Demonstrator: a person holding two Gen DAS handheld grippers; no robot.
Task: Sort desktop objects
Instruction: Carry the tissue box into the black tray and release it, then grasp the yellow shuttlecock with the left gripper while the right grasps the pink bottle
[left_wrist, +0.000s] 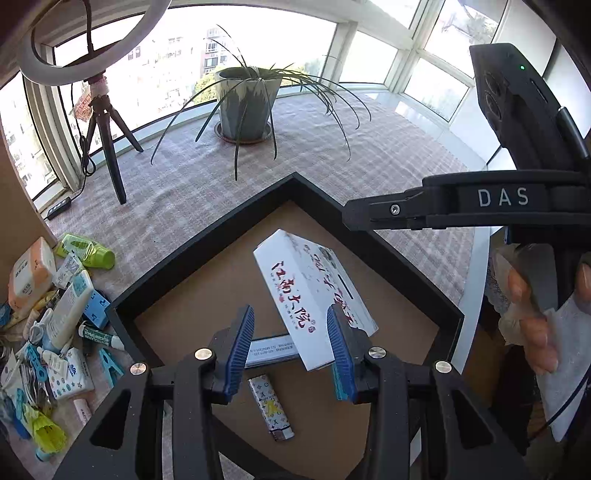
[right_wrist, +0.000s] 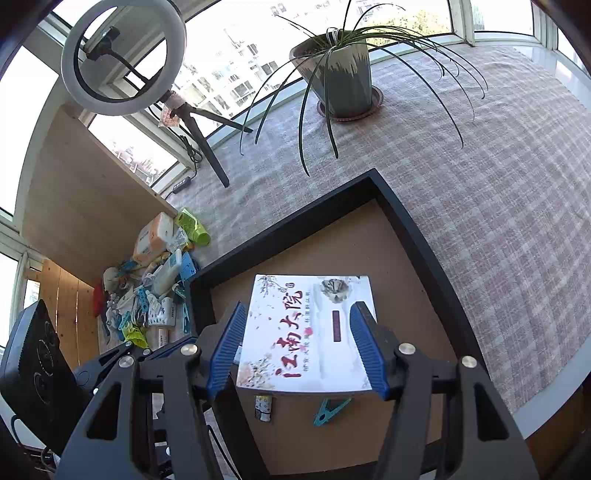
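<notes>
White box (left_wrist: 310, 291) lies tilted inside black-rimmed tray (left_wrist: 369, 236), propped above a lighter (left_wrist: 271, 410) and teal clip (right_wrist: 330, 408). Left gripper (left_wrist: 290, 343) fingers are spread, with a clear gap on one side of the box. Right gripper (right_wrist: 297, 347) is spread wide over the box, not pinching it.

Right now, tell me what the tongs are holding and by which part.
Probably nothing. The white tissue box lies tilted in the black tray; left tongs and right tongs each frame it, yet a gap shows beside one pad.
</notes>
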